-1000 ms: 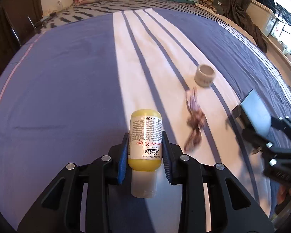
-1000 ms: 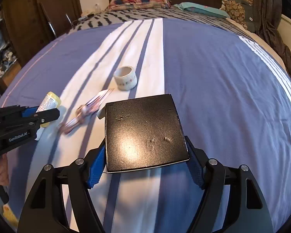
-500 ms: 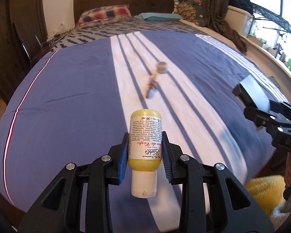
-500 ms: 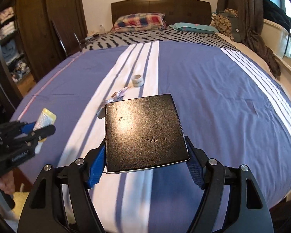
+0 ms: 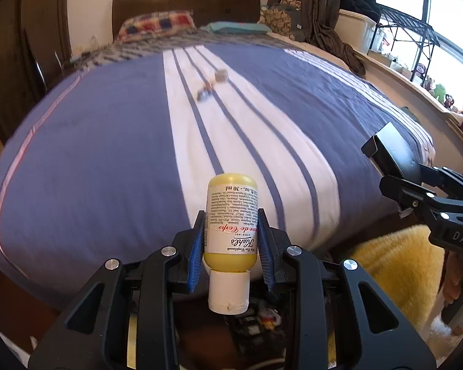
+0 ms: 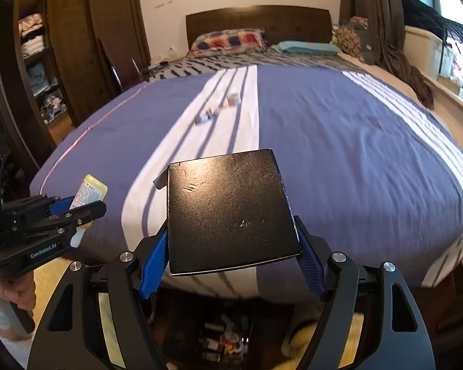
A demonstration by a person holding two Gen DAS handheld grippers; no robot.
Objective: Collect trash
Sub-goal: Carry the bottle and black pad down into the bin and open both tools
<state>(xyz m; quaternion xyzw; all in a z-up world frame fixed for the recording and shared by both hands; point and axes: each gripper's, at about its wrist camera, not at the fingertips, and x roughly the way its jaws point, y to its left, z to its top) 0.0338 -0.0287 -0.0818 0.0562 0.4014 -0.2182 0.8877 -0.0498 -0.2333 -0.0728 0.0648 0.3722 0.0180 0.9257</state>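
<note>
Bottle: small yellow plastic bottle (image 5: 231,215) with white printed label and white cap, clamped between the blue pads of the left tool (image 5: 231,243), cap toward the camera, base pointing away to 12 o'clock. Jaws narrow, pads pressed on both sides of the label. Same bottle shows in the right wrist view at 9 o'clock (image 6: 89,189), sticking out of the left tool (image 6: 74,212).

Right tool (image 6: 231,246) holds a flat black square box (image 6: 231,209), jaws wide, blue pads on its left and right edges, top face toward the camera, slight scuffs on it. In the left wrist view the box (image 5: 392,151) sits at 3 o'clock in the right tool (image 5: 416,185), tilted, one open flap visible at its far end.

Both tools sit past the foot edge of the bed (image 5: 92,141), which has a blue cover with white stripes. Under them, at 6 o'clock in the right wrist view, a dark open container (image 6: 222,336) on the floor with mixed small items inside; contents too blurred to name. Yellow fluffy rug (image 5: 395,265) beside it.

Remaining on the bed, on the white stripe at 12 o'clock: a small pale ring-shaped roll (image 5: 221,76) and, just beside it nearer the camera, a crumpled wrapper (image 5: 204,92). Both blurred, well apart from the tools.

Fingers of a hand (image 6: 14,291) wrap the left tool's handle at 8 o'clock.
</note>
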